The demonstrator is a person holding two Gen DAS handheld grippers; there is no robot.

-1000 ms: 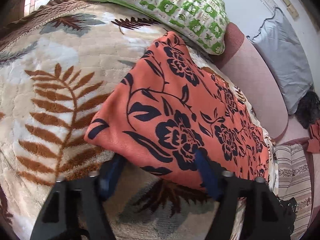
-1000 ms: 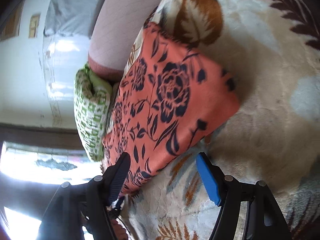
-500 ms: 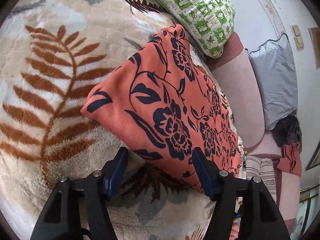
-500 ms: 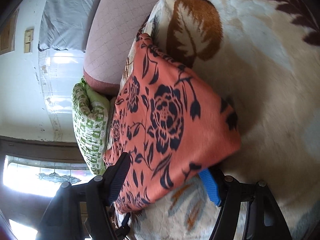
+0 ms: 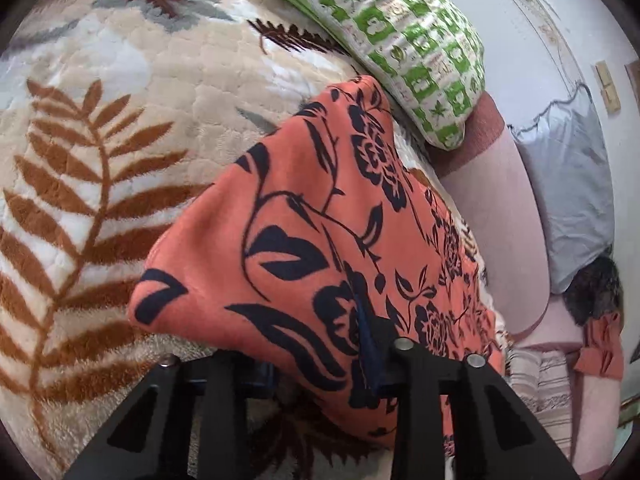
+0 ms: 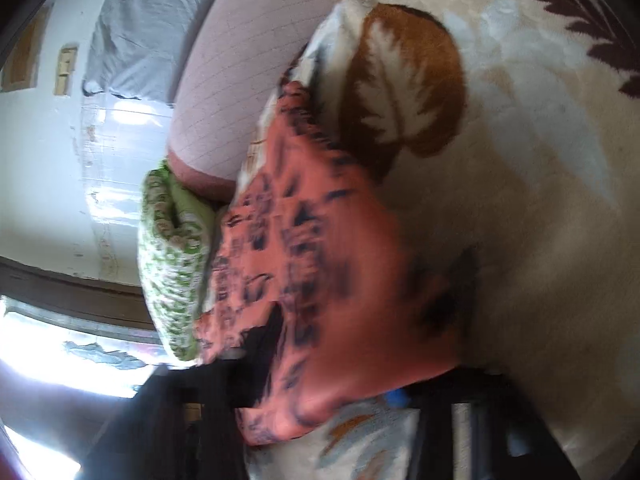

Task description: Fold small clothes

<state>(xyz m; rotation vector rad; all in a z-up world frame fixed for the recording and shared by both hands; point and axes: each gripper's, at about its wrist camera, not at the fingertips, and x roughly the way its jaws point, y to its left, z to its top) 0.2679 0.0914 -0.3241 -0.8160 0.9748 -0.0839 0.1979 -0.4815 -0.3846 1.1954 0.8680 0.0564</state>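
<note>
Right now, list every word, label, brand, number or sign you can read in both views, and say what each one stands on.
No text can be read.
The green and white pillow carries small printed squares with leaf shapes; any lettering in them is too small to read.
The orange floral cloth shows only dark flowers and leaves, no tag.
The leaf-print blanket bears pattern only.
The right wrist view is too blurred for print.

White wall (image 5: 520, 20), bright window (image 6: 48, 340)

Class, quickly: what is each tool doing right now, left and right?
Left tool: jaws closing on the orange floral cloth, near edge between them.
Right tool: jaws closing on the same cloth; frame blurred.
</note>
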